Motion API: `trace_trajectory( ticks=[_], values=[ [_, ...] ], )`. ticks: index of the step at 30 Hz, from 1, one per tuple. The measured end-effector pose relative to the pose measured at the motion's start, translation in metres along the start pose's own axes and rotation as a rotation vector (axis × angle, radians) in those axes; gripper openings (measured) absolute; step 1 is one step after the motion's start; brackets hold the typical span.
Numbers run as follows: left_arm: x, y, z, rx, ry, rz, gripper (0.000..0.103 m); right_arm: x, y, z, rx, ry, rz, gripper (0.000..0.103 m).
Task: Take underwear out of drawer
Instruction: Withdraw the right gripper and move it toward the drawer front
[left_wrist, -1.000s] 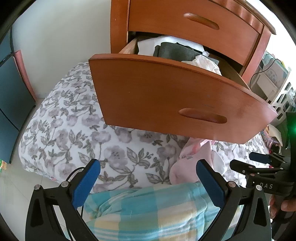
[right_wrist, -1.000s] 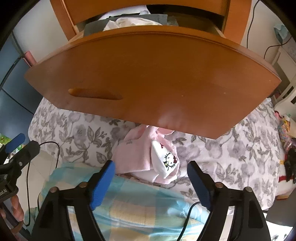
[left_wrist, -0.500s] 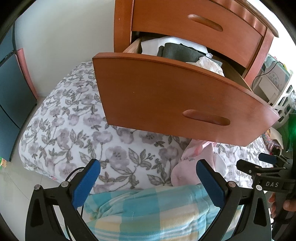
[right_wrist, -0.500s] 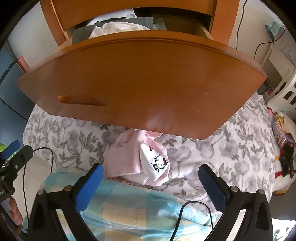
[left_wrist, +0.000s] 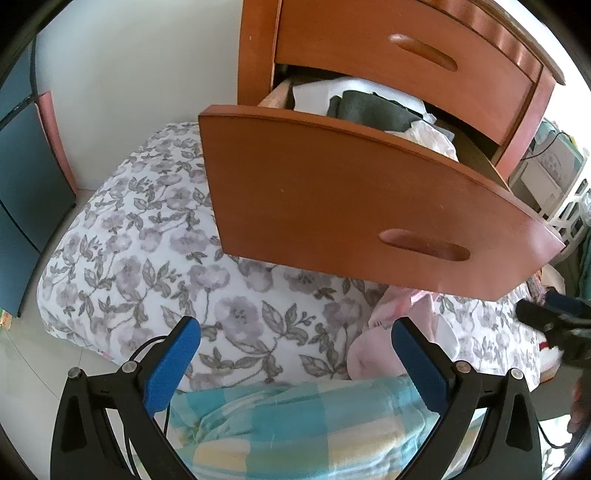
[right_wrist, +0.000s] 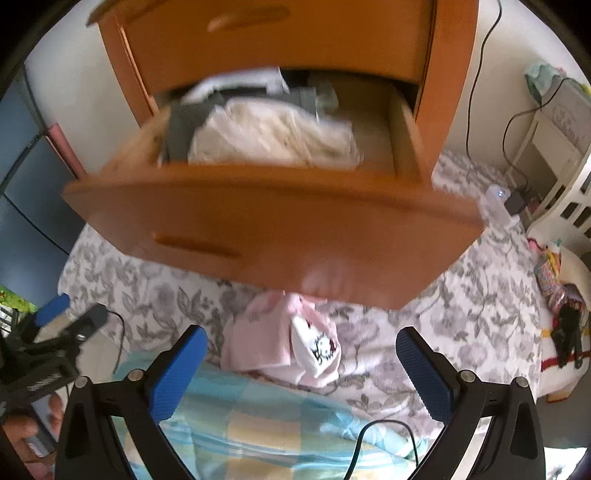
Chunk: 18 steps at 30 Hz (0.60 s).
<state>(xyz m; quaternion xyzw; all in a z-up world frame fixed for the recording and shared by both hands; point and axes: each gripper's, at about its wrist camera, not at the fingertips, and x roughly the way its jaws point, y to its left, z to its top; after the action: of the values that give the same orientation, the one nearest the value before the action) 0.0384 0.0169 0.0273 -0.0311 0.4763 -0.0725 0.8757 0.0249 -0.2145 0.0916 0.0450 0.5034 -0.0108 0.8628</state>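
Two drawers belong to the wooden chest (left_wrist: 258, 55) beside the bed; the upper one is closed, and the lower drawer (left_wrist: 351, 206) is pulled far out over the flowered bedspread (left_wrist: 129, 258). Under this bedspread, nearer to the cameras, lies a checked blanket (left_wrist: 295, 424) in blue and yellow. Inside the open drawer there are folded clothes: a cream-white crumpled piece (right_wrist: 273, 133) in front, a dark grey garment (left_wrist: 369, 110) behind it, and something white at the back. The right wrist view is blurred, so the kind of each piece cannot be told. On the bedspread, just below the drawer front, rests pink underwear (right_wrist: 284, 339) with a white cartoon-cat patch, outside the drawer and touched by no tool. The right gripper (right_wrist: 301, 373) hangs above the blanket with its blue pads spread wide and nothing between them; its jaws have just been opening. The left gripper (left_wrist: 295, 365) hangs also over the blanket, its pads wide apart and holding nothing. At the right edge of the left view, the other tool appears dark and blurred.
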Motion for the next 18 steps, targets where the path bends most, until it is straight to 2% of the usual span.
trace_trajectory(
  ticks=[8, 18],
  values=[
    [0.003, 0.003, 0.004, 0.001, -0.032, -0.016, 0.103, -0.036, 0.011, 0.025, -0.038, -0.122, 0.022, 0.103],
    [0.012, 0.006, 0.005, 0.01, -0.059, -0.043, 0.103, -0.036, 0.028, 0.058, -0.12, -0.15, 0.004, 0.103]
  ],
)
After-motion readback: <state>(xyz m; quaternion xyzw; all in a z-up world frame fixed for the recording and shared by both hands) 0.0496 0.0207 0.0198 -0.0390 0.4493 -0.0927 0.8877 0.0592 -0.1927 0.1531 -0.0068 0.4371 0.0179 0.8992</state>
